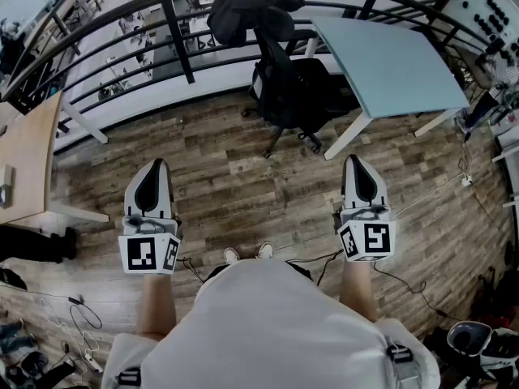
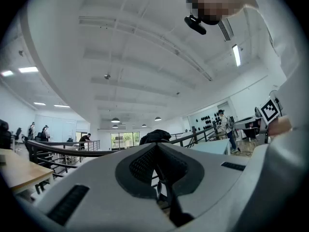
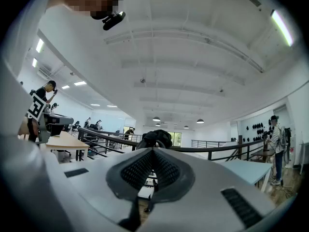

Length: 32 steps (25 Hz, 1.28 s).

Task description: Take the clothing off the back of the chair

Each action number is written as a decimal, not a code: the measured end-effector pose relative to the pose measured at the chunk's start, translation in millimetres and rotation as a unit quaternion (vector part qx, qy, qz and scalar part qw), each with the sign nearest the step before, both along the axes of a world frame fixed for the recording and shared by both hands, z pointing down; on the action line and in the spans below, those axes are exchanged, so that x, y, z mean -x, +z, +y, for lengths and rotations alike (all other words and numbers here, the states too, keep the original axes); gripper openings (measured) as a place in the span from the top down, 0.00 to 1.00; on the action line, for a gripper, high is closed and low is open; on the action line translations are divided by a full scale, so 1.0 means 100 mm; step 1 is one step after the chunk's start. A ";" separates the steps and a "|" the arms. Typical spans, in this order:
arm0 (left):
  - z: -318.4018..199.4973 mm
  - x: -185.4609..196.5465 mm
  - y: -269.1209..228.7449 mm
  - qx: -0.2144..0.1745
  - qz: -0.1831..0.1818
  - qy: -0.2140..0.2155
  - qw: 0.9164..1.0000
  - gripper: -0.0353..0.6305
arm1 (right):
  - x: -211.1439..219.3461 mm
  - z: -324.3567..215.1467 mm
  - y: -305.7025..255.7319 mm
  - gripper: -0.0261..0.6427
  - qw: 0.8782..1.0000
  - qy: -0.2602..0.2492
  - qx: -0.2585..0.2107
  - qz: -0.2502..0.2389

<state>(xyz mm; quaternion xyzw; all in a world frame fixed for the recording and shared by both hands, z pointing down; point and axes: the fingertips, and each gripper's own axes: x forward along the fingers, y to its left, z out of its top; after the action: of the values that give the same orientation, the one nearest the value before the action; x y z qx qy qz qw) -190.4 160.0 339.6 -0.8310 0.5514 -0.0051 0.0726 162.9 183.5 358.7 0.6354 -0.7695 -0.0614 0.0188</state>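
Approach step: left hand-held gripper (image 1: 154, 165) and right hand-held gripper (image 1: 358, 162) jaws closed, carrying nothing. Dark clothing (image 1: 243, 2) draping chair (image 1: 296, 96) back, far centre, well apart. Next move likely calling for stepping closer, opening jaws.

open-plan office mezzanine, pale desks (image 1: 389, 63), black swivel chair (image 1: 296, 91), metal railing (image 1: 122, 43), strip ceiling lights (image 2: 236, 55)

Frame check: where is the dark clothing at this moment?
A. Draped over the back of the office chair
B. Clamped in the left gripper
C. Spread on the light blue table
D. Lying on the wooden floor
A: the dark clothing hangs over the back of the chair, well ahead of the left gripper and the right gripper, which are both shut on nothing.
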 end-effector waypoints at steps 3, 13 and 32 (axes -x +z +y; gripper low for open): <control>0.03 -0.01 0.02 0.005 0.002 -0.003 1.000 0.91 | -0.04 0.00 0.02 0.93 1.000 0.000 0.005 0.000; 0.02 -0.05 0.05 0.012 0.002 -0.016 1.000 0.91 | -0.08 -0.06 0.04 0.93 0.999 -0.026 0.000 -0.035; -0.42 -0.19 0.43 0.054 -0.015 -0.023 0.998 0.91 | -0.24 -0.44 0.57 0.93 0.997 -0.035 0.046 -0.060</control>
<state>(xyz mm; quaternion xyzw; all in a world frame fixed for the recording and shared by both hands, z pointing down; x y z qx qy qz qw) -171.0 117.8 382.8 -0.8205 0.5684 -0.0493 0.0356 186.6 139.1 416.1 0.6092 -0.7929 0.0115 -0.0005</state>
